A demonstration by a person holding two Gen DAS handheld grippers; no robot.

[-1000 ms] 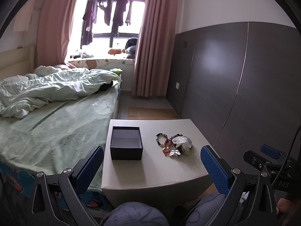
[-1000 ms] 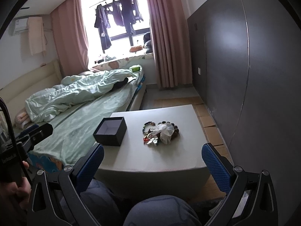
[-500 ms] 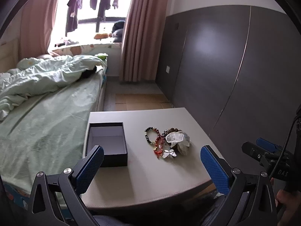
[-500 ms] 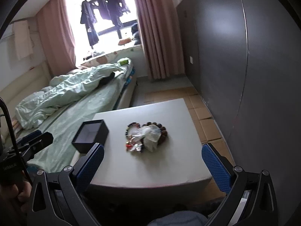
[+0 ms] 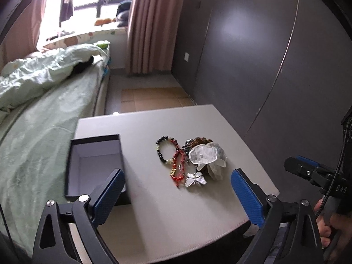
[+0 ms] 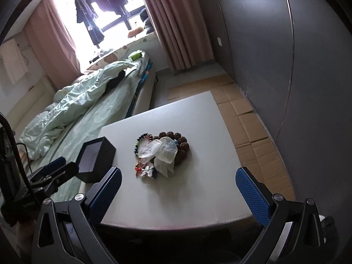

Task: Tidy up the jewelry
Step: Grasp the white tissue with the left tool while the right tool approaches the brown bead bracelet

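Observation:
A pile of jewelry point(image 5: 189, 160) lies on a low white table point(image 5: 167, 215): a dark bead bracelet point(image 5: 164, 151), a red beaded piece point(image 5: 178, 167), a butterfly ornament point(image 5: 195, 179), a brown bead bracelet point(image 6: 180, 143) and a clear plastic bag point(image 5: 206, 156) on top. An open, empty black box point(image 5: 94, 165) sits on the table's left side. My left gripper point(image 5: 178, 200) is open above the table's near edge, between box and pile. My right gripper point(image 6: 178, 195) is open, near the front edge, short of the pile point(image 6: 160, 154). The box point(image 6: 94, 159) also shows in the right wrist view.
A bed with a green sheet and rumpled duvet point(image 5: 39, 92) borders the table's left side. A dark grey wardrobe wall point(image 5: 253, 55) runs along the right. Flattened cardboard point(image 6: 253, 127) covers the floor beside the table. Pink curtains point(image 5: 149, 26) and a window are at the back.
Both grippers have moved forward and tilted down over the table, so the box and jewelry pile appear larger and closer. Both grippers stay open and empty.

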